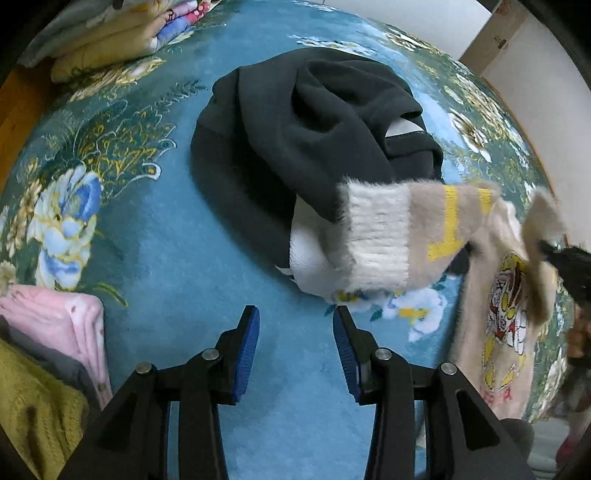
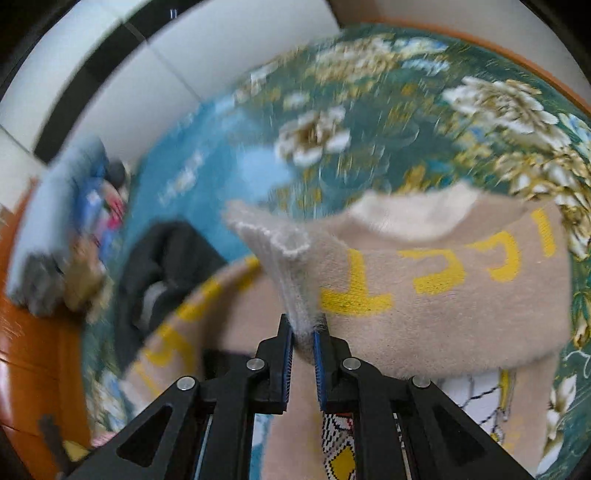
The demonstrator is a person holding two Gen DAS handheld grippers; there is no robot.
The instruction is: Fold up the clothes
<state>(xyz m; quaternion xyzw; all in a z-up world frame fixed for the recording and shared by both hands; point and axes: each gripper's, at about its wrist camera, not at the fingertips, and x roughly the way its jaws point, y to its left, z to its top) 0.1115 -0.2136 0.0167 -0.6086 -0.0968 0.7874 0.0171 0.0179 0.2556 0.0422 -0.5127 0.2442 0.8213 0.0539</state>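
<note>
Fingers (image 1: 255, 354) of the left gripper (image 1: 295, 354) stand spread with nothing between them, angled down over the bare blue middle of the blanket (image 1: 177, 258) on the bed. On the right gripper (image 2: 303, 352) the blue pads (image 2: 287, 363) are nearly together, pinching a fuzzy white ribbed edge of the sweater (image 2: 443, 295), which is lifted off the bed and hangs from that grip.

Going by size: the floral blanket covers the bed in both views, teal with white, gold and blue flowers. On it, ahead of the left gripper, lies a crumpled black garment (image 1: 295, 147) with a white piece (image 1: 310, 262) poking out at its near edge. The beige sweater crosses in front of that pile, its white cuff (image 1: 376, 236) draped over the white piece, yellow lettering on the sleeve, and a cartoon print (image 1: 506, 314) on the body hanging to the right.

Only the left camera shows the stack of folded bedding (image 1: 122, 33) at the far corner, the pink cloth (image 1: 70, 325) and yellow knit (image 1: 33, 417) at the near left, and the right gripper's black tip at the right edge, with beige cloth at it. Only the right camera, much blurred, shows the pinch itself, the large yellow letters (image 2: 436, 269) across the sweater, the orange floor (image 2: 29, 362) beside the bed and a white wall (image 2: 184, 48) with a dark band.
</note>
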